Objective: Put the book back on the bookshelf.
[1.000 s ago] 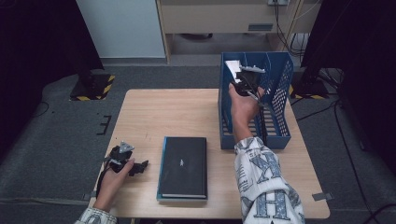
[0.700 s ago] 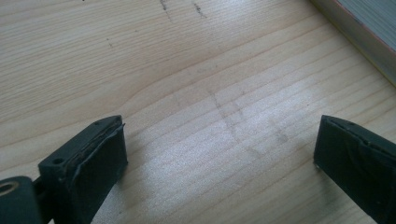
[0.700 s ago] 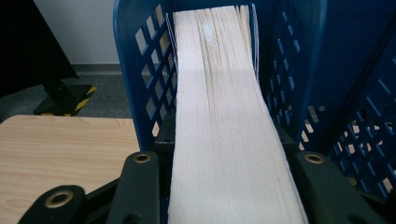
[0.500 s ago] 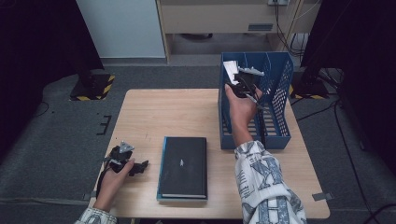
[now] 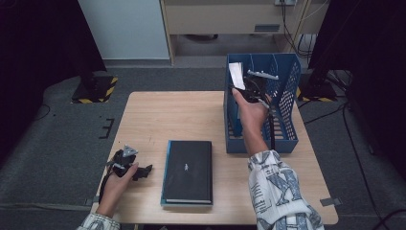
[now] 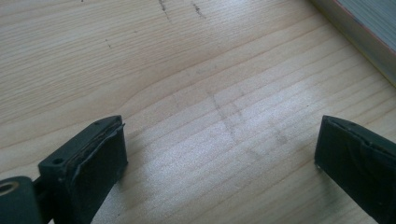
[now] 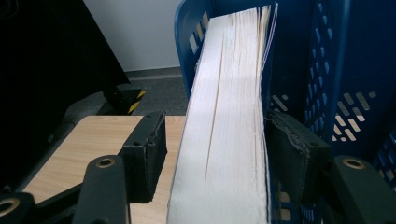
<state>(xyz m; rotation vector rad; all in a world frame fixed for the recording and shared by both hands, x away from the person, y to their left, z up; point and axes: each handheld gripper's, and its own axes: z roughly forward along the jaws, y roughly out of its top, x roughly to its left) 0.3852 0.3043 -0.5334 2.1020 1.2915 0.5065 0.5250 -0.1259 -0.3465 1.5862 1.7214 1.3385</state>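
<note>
A thick book point(image 7: 224, 116) with white page edges stands upright in the left slot of a blue perforated rack point(image 5: 287, 110). My right gripper point(image 7: 217, 140) straddles it from above. Its jaws have just been opening, and a gap shows between the left pad point(image 7: 152, 154) and the pages, so the book stands loose between them. In the high view this gripper point(image 5: 253, 88) sits over the rack's near-left part, beside the book's white top point(image 5: 236, 75). A black book point(image 5: 187, 170) lies flat at the table's front. Left of it, my left gripper point(image 5: 143, 170) rests open on the wood point(image 6: 219, 144).
The wooden table point(image 5: 182, 115) is bare between the black book and the rack. The rack point(image 7: 327, 70) has several slots to the right of the standing book. The black book's edge point(image 6: 369, 32) lies just beyond my left gripper's jaws. Dark floor surrounds the table.
The right hand has shifted slightly at the rack, with the white-paged book still upright in its slot. The left hand and the black book have stayed put.
</note>
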